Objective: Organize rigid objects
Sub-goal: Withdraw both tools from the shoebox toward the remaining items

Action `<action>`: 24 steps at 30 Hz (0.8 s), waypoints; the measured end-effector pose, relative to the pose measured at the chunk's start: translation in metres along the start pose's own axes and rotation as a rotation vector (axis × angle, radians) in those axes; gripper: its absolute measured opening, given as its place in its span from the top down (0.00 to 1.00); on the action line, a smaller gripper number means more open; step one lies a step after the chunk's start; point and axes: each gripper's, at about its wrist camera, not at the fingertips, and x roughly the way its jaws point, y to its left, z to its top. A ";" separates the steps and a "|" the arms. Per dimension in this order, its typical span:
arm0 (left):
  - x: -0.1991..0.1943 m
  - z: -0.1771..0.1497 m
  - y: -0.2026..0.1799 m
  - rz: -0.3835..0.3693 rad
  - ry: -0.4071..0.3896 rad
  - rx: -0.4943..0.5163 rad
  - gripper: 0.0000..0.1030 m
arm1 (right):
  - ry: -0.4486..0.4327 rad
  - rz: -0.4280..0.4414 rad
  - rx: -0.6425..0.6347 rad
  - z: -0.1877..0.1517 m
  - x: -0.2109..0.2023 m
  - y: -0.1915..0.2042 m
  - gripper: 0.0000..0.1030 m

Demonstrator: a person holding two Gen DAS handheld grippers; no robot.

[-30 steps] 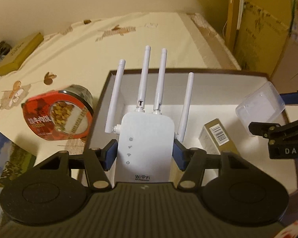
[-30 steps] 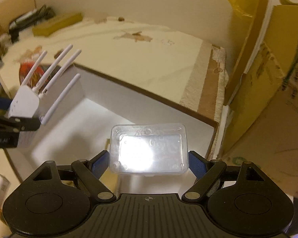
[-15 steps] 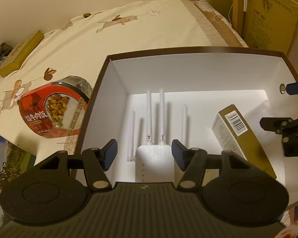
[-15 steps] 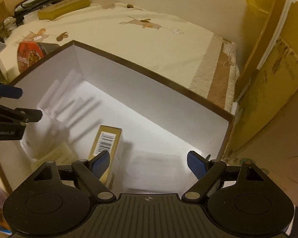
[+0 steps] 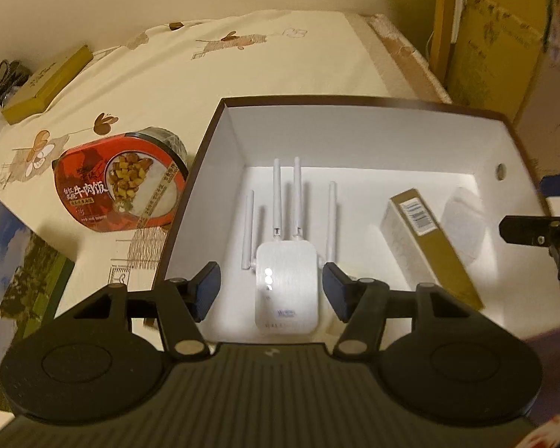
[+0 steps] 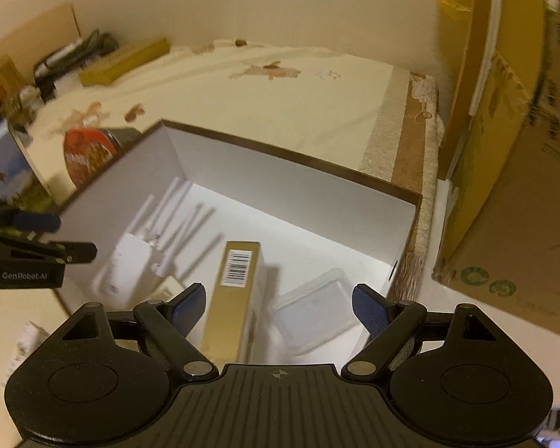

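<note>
A white WiFi repeater [image 5: 285, 283] with several antennas lies flat on the floor of a white-lined storage box [image 5: 354, 99]. My left gripper [image 5: 270, 291] hovers above it, open, its pads clear of the repeater's sides. A gold carton [image 5: 429, 246] and a clear plastic case [image 5: 463, 224] lie further right in the box. In the right wrist view my right gripper [image 6: 279, 308] is open over the clear plastic case [image 6: 317, 310], which rests beside the gold carton [image 6: 235, 291]. The repeater [image 6: 130, 261] and left gripper [image 6: 37, 239] show at the left.
A red instant-rice bowl [image 5: 119, 183] lies on its side on the cream cloth, left of the box. A flat gold box [image 5: 44, 86] and cables sit at the far left. Tall cardboard cartons [image 6: 504, 186] stand close to the box's right side. A picture book [image 5: 15, 272] lies near left.
A second ago the left gripper held the repeater and the right held the clear case over the box. Both were let go and now lie on the box floor; both grippers have drawn back.
</note>
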 end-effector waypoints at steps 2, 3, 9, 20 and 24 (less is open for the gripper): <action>-0.013 -0.004 0.002 -0.001 -0.013 0.005 0.45 | -0.012 0.016 0.022 -0.003 -0.010 0.000 0.20; -0.020 -0.005 0.003 0.003 -0.017 0.008 0.45 | -0.016 0.024 0.035 -0.005 -0.015 0.001 0.20; -0.058 -0.021 0.012 -0.003 -0.041 -0.027 0.45 | -0.044 0.073 0.077 -0.017 -0.045 0.009 0.20; -0.109 -0.068 0.029 -0.001 -0.046 -0.153 0.45 | -0.069 0.161 0.090 -0.044 -0.084 0.037 0.20; -0.120 -0.091 0.032 0.015 -0.041 -0.186 0.45 | -0.052 0.182 0.074 -0.059 -0.087 0.050 0.20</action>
